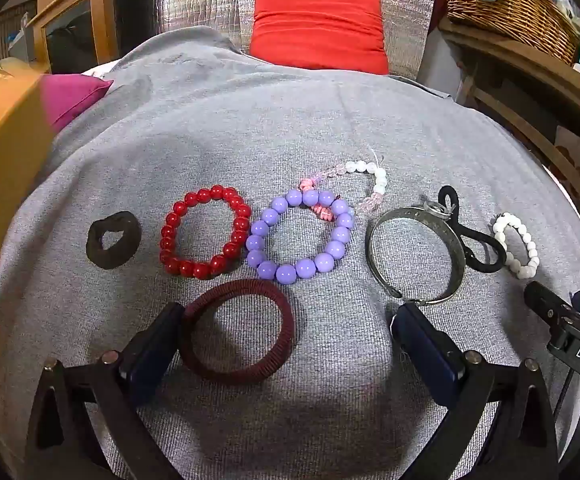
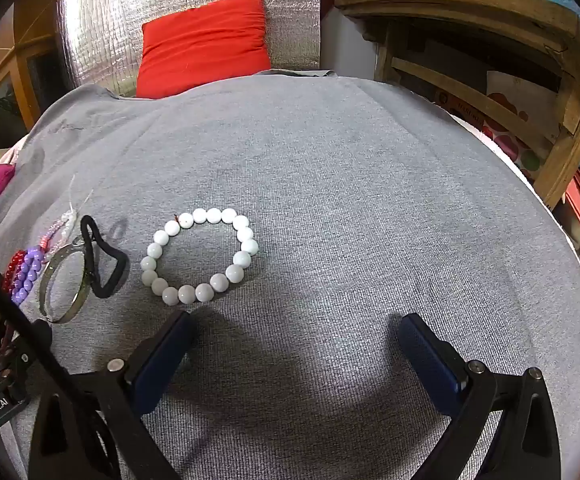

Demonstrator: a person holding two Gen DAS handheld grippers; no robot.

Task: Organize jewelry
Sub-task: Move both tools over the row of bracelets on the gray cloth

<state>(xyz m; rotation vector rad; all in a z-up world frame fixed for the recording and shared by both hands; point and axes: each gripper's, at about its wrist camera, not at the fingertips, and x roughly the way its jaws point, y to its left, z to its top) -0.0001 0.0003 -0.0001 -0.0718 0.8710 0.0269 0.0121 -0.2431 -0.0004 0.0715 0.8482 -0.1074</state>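
Hand-held gripper (image 1: 283, 326) open (eight jewelry pieces (image 1: 300, 236)).

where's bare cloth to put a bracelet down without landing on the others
Bare grey cloth lies right of the white bead bracelet, and behind the row toward the red cushion. Crowded: the purple bracelet touches its neighbours.

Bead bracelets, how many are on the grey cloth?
4: red glass-bead bracelet left, purple round-bead bracelet beside it, pink-and-white bead bracelet partly under the purple, white round-bead bracelet far right. None look hidden.
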